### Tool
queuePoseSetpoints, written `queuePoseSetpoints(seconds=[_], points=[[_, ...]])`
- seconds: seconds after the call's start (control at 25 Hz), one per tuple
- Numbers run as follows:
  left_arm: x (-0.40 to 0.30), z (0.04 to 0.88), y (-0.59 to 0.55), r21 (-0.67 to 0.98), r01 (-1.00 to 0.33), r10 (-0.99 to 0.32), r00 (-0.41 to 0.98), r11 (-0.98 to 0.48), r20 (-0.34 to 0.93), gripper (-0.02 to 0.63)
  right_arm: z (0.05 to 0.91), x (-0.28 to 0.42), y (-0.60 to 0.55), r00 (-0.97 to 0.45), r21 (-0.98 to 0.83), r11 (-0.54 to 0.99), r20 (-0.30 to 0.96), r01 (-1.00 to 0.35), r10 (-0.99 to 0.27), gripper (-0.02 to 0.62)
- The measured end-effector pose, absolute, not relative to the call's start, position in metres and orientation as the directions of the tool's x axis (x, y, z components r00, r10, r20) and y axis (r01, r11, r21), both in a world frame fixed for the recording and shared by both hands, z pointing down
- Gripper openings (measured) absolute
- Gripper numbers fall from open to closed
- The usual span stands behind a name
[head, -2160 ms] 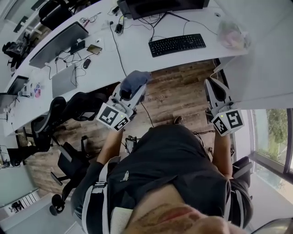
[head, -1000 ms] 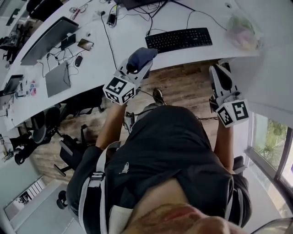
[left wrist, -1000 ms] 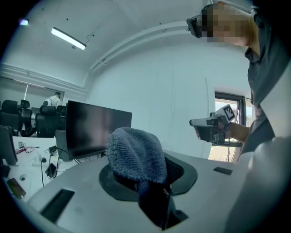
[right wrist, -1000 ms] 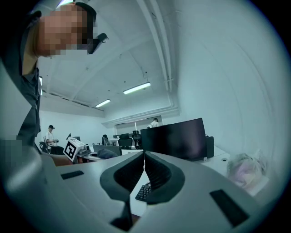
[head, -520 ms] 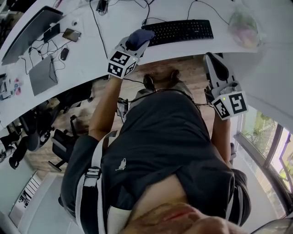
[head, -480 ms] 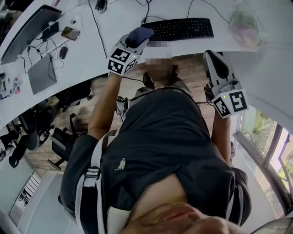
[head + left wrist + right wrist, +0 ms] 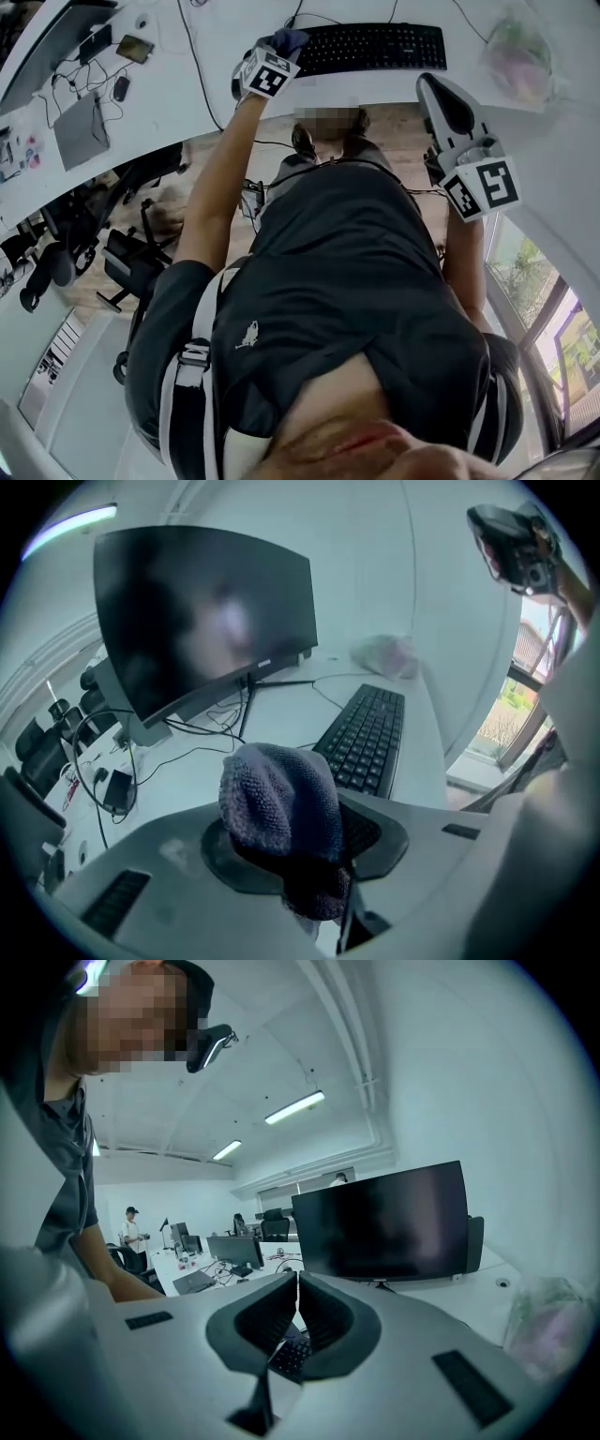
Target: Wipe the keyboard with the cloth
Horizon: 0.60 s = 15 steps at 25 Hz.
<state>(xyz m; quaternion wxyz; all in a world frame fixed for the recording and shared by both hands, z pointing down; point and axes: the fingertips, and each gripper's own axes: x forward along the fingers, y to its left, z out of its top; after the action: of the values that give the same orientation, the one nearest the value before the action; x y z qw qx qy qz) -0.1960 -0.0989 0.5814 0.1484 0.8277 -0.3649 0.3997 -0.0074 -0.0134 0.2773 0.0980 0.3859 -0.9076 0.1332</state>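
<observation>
A black keyboard (image 7: 375, 47) lies on the white desk (image 7: 216, 84), also seen ahead and right in the left gripper view (image 7: 370, 735). My left gripper (image 7: 281, 47) is stretched out over the desk at the keyboard's left end, shut on a bunched blue-grey cloth (image 7: 281, 808). The cloth (image 7: 286, 39) sticks out past the jaws. My right gripper (image 7: 448, 103) hangs short of the desk edge on the right, jaws shut with nothing between them (image 7: 296, 1309). A sliver of keyboard (image 7: 291, 1358) shows below its jaws.
A big dark monitor (image 7: 202, 621) stands behind the keyboard, with cables (image 7: 187, 752) trailing over the desk. A crumpled plastic bag (image 7: 516, 52) lies at the desk's right end. A laptop (image 7: 80, 127), a phone (image 7: 136, 49) and office chairs (image 7: 112, 262) sit at the left.
My left gripper has reached forward with the cloth, from above the floor to over the desk by the keyboard's left end. The right gripper has stayed roughly where it was.
</observation>
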Motion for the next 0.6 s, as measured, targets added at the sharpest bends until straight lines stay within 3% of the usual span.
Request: queuePoseSetpoints(seconds=[0.2, 0.36, 0.6], points=[[-0.192, 0.633, -0.1, -0.133, -0.631, -0.372, 0.263, -0.765, 0.89, 0.11, 0.294, 0.01, -0.043, -0.693, -0.193, 0.671, 0.307, -0.716, -0.652, 0.011], [-0.182, 0.653, -0.062, -0.112, -0.507, -0.235, 0.184, -0.855, 0.954, 0.094, 0.301, 0.01, -0.057, -0.721, -0.217, 0.693, 0.31, -0.688, -0.619, 0.011], [-0.174, 0.66, -0.023, -0.116, -0.45, -0.207, 0.16, -0.886, 0.965, 0.089, 0.31, 0.007, -0.071, -0.746, -0.241, 0.712, 0.32, -0.66, -0.584, 0.011]])
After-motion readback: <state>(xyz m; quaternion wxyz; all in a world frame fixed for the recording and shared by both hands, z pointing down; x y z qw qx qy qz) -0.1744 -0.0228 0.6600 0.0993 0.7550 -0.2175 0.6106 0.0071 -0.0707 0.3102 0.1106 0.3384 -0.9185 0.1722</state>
